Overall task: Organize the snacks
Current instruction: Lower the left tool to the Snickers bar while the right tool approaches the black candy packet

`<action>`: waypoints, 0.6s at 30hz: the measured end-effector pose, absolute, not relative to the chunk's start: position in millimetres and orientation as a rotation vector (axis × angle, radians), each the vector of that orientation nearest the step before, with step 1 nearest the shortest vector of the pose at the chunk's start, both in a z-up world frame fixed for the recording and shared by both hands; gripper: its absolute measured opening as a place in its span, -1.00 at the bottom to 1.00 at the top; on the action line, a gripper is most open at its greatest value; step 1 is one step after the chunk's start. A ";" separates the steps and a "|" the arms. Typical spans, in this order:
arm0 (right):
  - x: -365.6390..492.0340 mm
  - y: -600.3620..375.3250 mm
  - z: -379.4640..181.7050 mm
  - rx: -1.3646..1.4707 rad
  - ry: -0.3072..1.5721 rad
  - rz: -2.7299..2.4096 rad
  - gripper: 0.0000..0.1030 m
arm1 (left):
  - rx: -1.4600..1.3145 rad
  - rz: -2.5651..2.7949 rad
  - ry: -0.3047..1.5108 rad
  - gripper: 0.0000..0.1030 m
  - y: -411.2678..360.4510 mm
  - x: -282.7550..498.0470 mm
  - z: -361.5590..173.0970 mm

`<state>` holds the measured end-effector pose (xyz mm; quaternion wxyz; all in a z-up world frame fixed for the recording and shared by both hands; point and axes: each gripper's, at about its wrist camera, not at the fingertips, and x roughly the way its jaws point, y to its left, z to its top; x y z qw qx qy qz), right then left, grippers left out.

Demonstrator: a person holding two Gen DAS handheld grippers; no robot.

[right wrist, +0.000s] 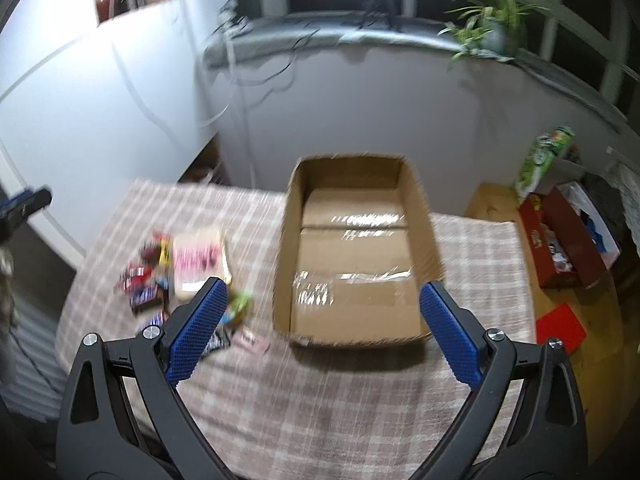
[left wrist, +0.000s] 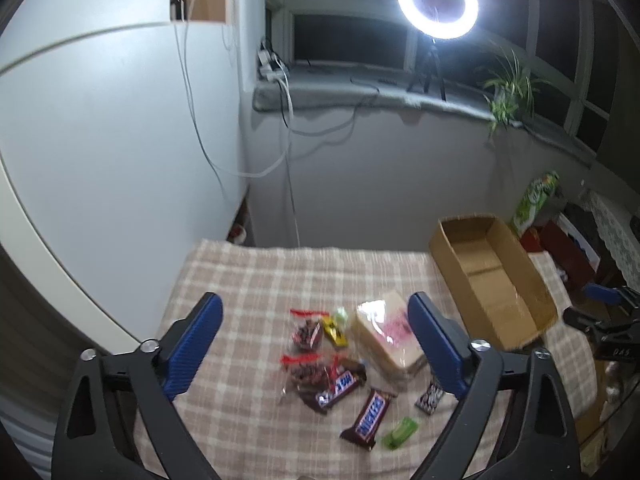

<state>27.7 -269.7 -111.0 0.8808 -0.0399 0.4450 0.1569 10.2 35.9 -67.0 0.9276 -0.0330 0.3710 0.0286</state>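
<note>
The snacks lie in a loose group on the surface [left wrist: 248,280], which is covered with a beige checked cloth. The biggest one is a pale wafer pack [left wrist: 386,334] in clear wrap with a pink print on top. Beside it are two small clear bags [left wrist: 308,334] of dark round sweets, each closed with a red strip; one bag lies behind the other. I count two Snickers bars: one [left wrist: 340,390] is partly under the nearer bag, the other [left wrist: 370,418] lies apart, toward the camera. There is one small yellow packet [left wrist: 335,330], one pale green sweet [left wrist: 341,314] just behind it, one bright green packet [left wrist: 400,433] beside the second bar, and one black-and-white packet [left wrist: 430,398] near the wafer pack. To the right of the group stands one open cardboard box [left wrist: 516,280]; its bottom shows only shiny tape and nothing inside. The left gripper [left wrist: 316,316] hangs above the snacks with its blue fingers [left wrist: 200,336] spread wide, and they hold nothing. The right gripper [right wrist: 324,296] hangs over the near edge of the box, its fingers [right wrist: 448,332] also wide apart and empty. The right wrist view is blurred, so the small snacks are hard to tell there.
</note>
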 end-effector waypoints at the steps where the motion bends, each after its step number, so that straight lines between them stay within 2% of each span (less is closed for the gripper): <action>1: 27.4 -266.8 -117.2 -0.089 0.947 0.357 0.91 | -0.068 0.049 0.775 0.68 35.3 9.9 -69.9; 2: 26.7 -262.6 -125.8 -0.098 0.975 0.398 0.90 | -0.066 0.039 0.790 0.65 34.8 9.2 -73.0; 3: 25.8 -259.0 -131.5 -0.107 0.995 0.423 0.79 | -0.063 0.028 0.805 0.62 33.5 8.5 -77.4; 6: 23.1 -245.0 -149.9 -0.152 1.058 0.500 0.53 | -0.077 -0.020 0.860 0.42 31.4 8.1 -91.6; 8: 21.4 -236.3 -161.5 -0.179 1.092 0.545 0.43 | -0.089 -0.054 0.903 0.23 29.8 6.8 -102.9; 9: 20.6 -231.0 -167.2 -0.190 1.115 0.575 0.38 | -0.093 -0.068 0.918 0.19 28.4 6.0 -107.4; 12: 19.7 -216.2 -181.4 -0.184 1.160 0.635 0.27 | -0.106 -0.102 0.964 0.11 25.0 4.7 -122.1; 15: 20.5 -205.5 -192.7 -0.190 1.193 0.665 0.27 | -0.133 -0.127 1.003 0.07 25.0 4.2 -135.4; 17: 22.7 -198.3 -202.1 -0.208 1.212 0.671 0.27 | -0.146 -0.159 1.030 -0.09 24.4 4.1 -144.1; 18: 24.2 -193.9 -207.3 -0.223 1.214 0.669 0.26 | -0.148 -0.166 1.039 -0.10 23.4 3.6 -148.1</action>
